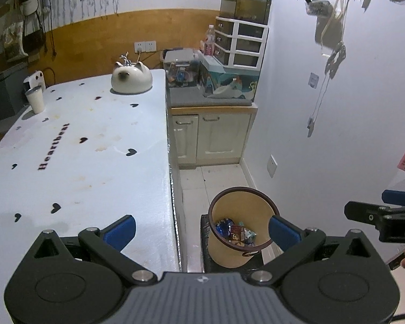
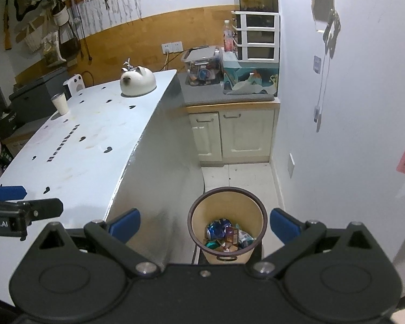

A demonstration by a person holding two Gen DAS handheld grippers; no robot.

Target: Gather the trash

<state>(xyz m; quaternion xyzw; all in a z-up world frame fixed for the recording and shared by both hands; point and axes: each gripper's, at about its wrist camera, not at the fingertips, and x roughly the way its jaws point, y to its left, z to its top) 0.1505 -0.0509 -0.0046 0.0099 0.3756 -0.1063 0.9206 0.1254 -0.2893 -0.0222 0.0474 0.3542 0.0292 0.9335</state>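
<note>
A round tan trash bin with a dark rim stands on the floor beside the table; it also shows in the right wrist view. Several wrappers and packets lie in its bottom, seen too in the right wrist view. My left gripper is open and empty, held over the table's right edge and the bin. My right gripper is open and empty, above the bin. The right gripper's side shows at the right edge of the left wrist view; the left gripper's side shows at the left edge of the right wrist view.
The white table with black hearts carries a white cat-shaped pot and a white cup at its far end. A low cabinet with boxes and drawers stands behind. A white wall runs close on the right.
</note>
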